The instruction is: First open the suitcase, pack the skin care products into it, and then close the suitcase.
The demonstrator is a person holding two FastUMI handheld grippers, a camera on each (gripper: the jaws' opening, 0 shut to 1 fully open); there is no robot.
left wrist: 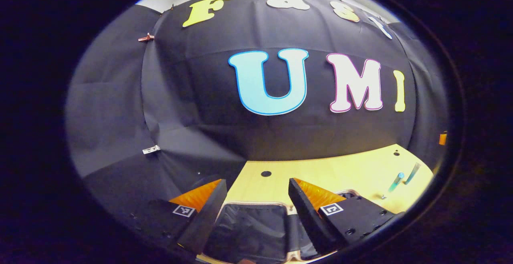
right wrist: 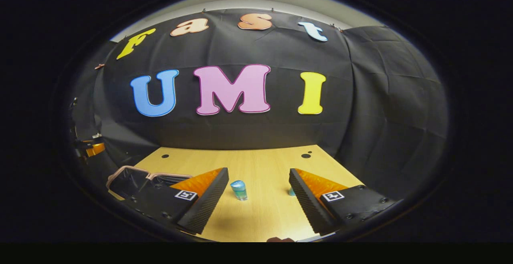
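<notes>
Worktop [right wrist: 256, 216], pale wood with a few dark round holes toward the far edge, runs back to the black cloth wall [right wrist: 380, 107].

Suitcase [left wrist: 248, 224] lies open on the worktop, dark lining showing inside a pale pinkish rim. In the left gripper view it sits directly below and between that gripper's fingers, near edge of frame. In the right gripper view the same suitcase [right wrist: 128, 178] lies at far left, partly hidden behind the right gripper's left finger.

Left gripper [left wrist: 255, 192]: fingers spread wide, nothing between them, hovering above the open suitcase. Not touching it as far as can be told.

Right gripper [right wrist: 258, 182]: fingers likewise spread wide, holding nothing, above bare worktop.

Skin care items: a small blue-green bottle [right wrist: 239, 189] stands upright on the worktop, just beside the inner edge of the right gripper's left finger, apart from it. A second small teal item [right wrist: 291, 192] peeks out at the inner edge of the right finger; mostly hidden, shape cannot be told. In the left gripper view, two slim teal items [left wrist: 402, 178] stand on the worktop at far right, well apart from the suitcase, tilted by the lens; too small to make out further.

The other gripper [right wrist: 90, 148] shows at the far left edge of the right gripper view, above the suitcase; blurred.
</notes>
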